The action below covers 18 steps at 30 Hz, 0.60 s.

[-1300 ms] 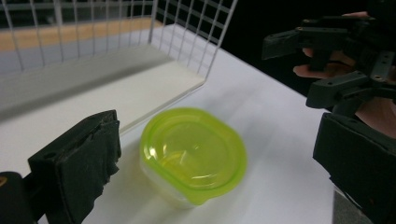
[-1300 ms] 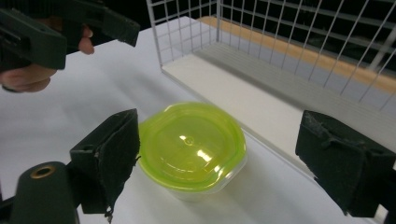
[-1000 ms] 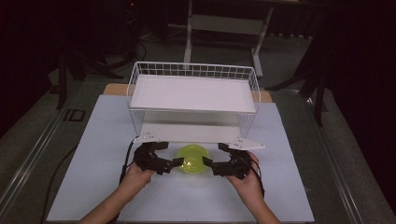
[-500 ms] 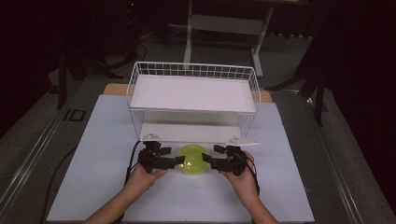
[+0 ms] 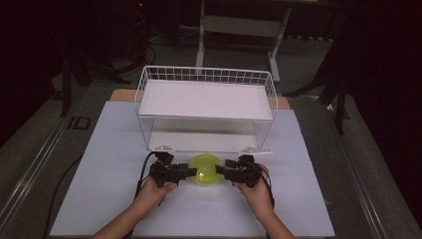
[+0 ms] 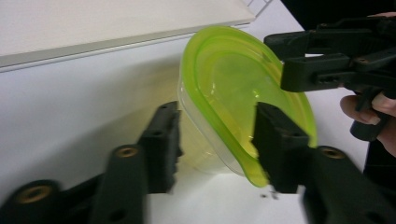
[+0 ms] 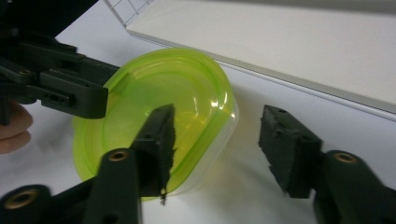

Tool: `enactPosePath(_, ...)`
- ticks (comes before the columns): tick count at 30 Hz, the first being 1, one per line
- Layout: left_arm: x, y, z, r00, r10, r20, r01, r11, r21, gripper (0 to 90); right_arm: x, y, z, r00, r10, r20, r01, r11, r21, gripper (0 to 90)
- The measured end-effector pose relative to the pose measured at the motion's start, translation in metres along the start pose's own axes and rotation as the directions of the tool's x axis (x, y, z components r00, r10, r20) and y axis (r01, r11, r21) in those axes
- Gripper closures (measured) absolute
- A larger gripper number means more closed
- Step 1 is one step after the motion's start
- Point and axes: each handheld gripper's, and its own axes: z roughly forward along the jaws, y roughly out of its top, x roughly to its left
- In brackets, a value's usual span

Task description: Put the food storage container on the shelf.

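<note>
Basket (image 5: 206,74) of white wire behind, on pale table sheet (image 5: 99,164). Just before it, clear oval container with lime-green lid (image 5: 205,169). Left gripper (image 5: 188,172) and right gripper (image 5: 222,173) straddling opposite ends, jaws just closing, not visibly pinching yet. Grasp step; next, close fully, lift level together.

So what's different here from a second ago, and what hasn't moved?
Both grippers have come in and down against the green-lidded container, the left gripper from its left, the right gripper from its right. Their jaws have just been closing with the container's edge between them; neither clearly presses on it yet. The container, the wire basket and the white mat stayed put.
</note>
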Motion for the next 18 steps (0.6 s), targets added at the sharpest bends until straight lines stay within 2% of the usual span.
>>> enactPosePath(3, 0.0, -0.002, -0.002, 0.9996, -0.005, 0.029, 0.005, 0.9998, 0.017, 62.9, 0.002, -0.002, -0.002, 0.9999, 0.005, 0.014, -0.005, 1.0, 0.007, 51.2)
enactPosePath(6, -0.003, -0.004, -0.002, 0.9992, 0.004, 0.041, -0.004, 0.9998, 0.017, 64.6, 0.001, -0.005, -0.005, 0.9995, 0.029, -0.009, -0.029, 1.0, 0.008, 52.5)
enactPosePath(8, -0.005, -0.006, -0.003, 0.9992, 0.006, 0.04, -0.007, 0.9999, 0.013, 65.8, 0.002, -0.007, -0.006, 0.9992, 0.037, -0.015, -0.037, 0.999, 0.012, 54.9)
enactPosePath(13, -0.009, -0.009, -0.005, 0.9993, 0.015, 0.036, -0.015, 0.9998, 0.009, 69.7, 0.009, -0.009, -0.012, 0.9993, 0.013, -0.035, -0.012, 1.0, 0.027, 67.7)
enactPosePath(15, -0.01, -0.011, -0.006, 0.9992, 0.011, 0.038, -0.011, 0.9999, 0.005, 71.8, 0.014, -0.01, -0.014, 0.9997, 0.005, -0.024, -0.005, 1.0, 0.028, 69.1)
enactPosePath(18, -0.014, -0.015, -0.009, 0.9995, 0.015, 0.028, -0.015, 0.9999, 0.002, 74.8, 0.019, -0.013, -0.018, 0.9993, 0.029, -0.023, -0.028, 0.999, 0.029, 71.8)
